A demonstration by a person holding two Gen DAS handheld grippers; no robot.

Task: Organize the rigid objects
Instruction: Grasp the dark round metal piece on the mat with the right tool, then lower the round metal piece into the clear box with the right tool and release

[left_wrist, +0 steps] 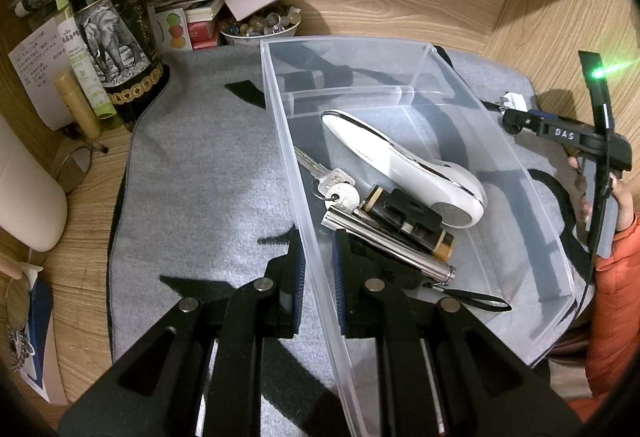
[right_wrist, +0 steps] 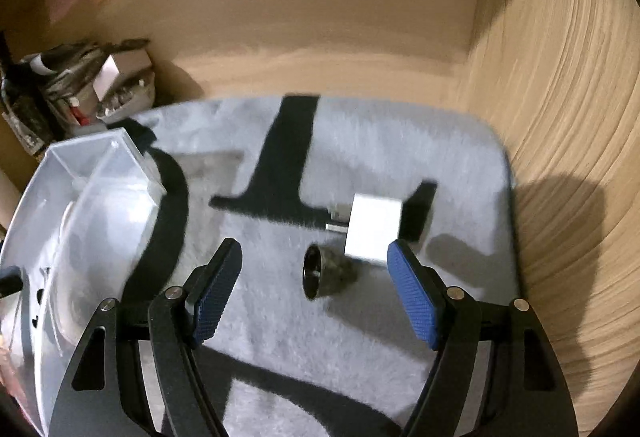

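A clear plastic bin (left_wrist: 400,49) sits on a grey mat (left_wrist: 208,173). In it lie a white handheld device (left_wrist: 404,165), keys (left_wrist: 332,185), a silver flashlight (left_wrist: 392,249) and a black-and-gold cylinder (left_wrist: 408,221). My left gripper (left_wrist: 318,249) is shut on the bin's left wall. My right gripper (right_wrist: 316,269) is open above the mat. Between its fingers lie a small dark cylinder (right_wrist: 326,271) and a white plug adapter (right_wrist: 372,229). The bin also shows in the right wrist view (right_wrist: 100,173). The right gripper shows in the left wrist view (left_wrist: 560,133), near the adapter (left_wrist: 514,101).
A dark wine bottle (left_wrist: 116,21), papers, boxes and a bowl of stones (left_wrist: 260,25) crowd the back left corner. Glasses (left_wrist: 76,165) and a white object (left_wrist: 28,197) lie left of the mat. Wooden walls close in behind and to the right.
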